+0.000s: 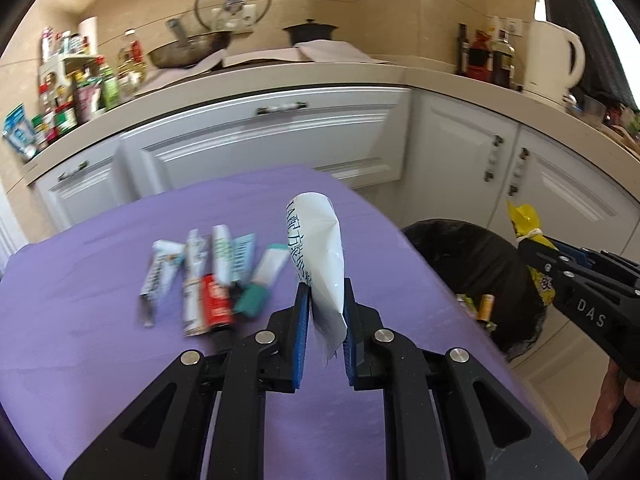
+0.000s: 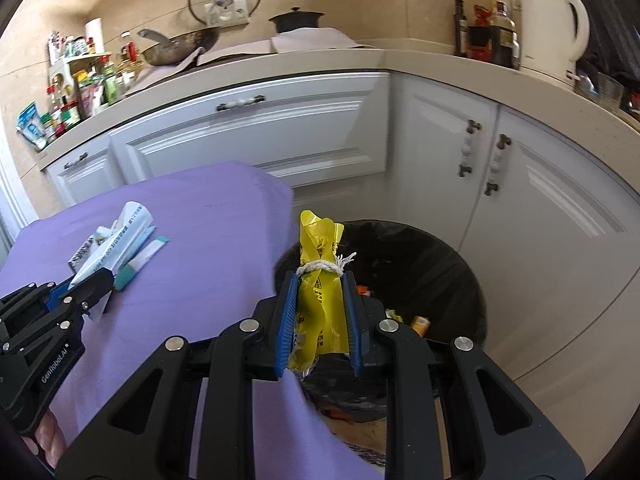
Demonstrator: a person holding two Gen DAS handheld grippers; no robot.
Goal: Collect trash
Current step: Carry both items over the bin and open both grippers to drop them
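My left gripper [image 1: 324,292] is shut on a white printed wrapper [image 1: 320,248] and holds it upright above the purple-covered table [image 1: 80,352]. My right gripper [image 2: 320,280] is shut on a yellow packet tied with string [image 2: 320,280], held at the near rim of the black-lined trash bin [image 2: 440,264]. The bin also shows in the left wrist view [image 1: 472,256], with the right gripper [image 1: 532,240] over it. Several tubes and wrappers [image 1: 208,276] lie in a row on the table, left of the left gripper. They also show in the right wrist view [image 2: 120,240].
White kitchen cabinets [image 1: 260,148] and a countertop stand behind the table. A wok [image 1: 188,48], a pot, bottles and a white kettle [image 1: 552,60] sit on the counter. The bin holds a few scraps [image 2: 420,322]. The bin stands on the floor right of the table edge.
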